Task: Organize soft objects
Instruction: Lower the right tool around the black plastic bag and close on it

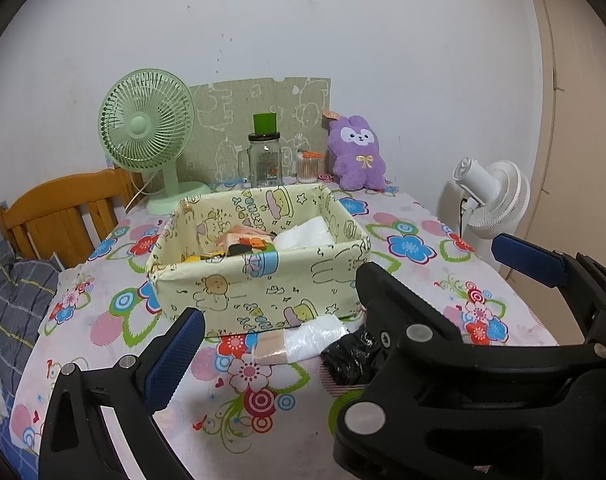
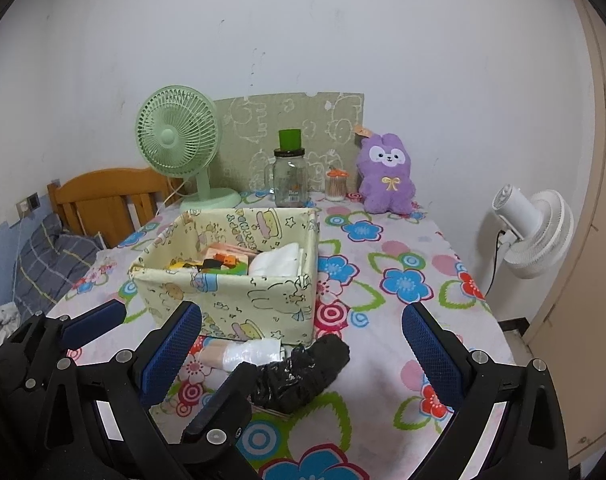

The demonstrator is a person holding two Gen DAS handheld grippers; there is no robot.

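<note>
Floral tablecloth [image 2: 403, 320] covers the table. A crumpled black bag [image 2: 303, 372] and a clear-wrapped beige packet [image 2: 239, 354] lie touching, just before the yellow fabric basket [image 2: 231, 296]. Both grippers, left [image 1: 351, 312] and right [image 2: 303, 356], hover spread, empty. Right of the basket, cloth lies bare.

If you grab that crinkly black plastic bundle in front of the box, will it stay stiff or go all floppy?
The crinkly black plastic bundle would probably flop and crumple, since its shiny film is wrinkled. It looks light for its size. The film may slip a little between the right gripper fingers.
</note>
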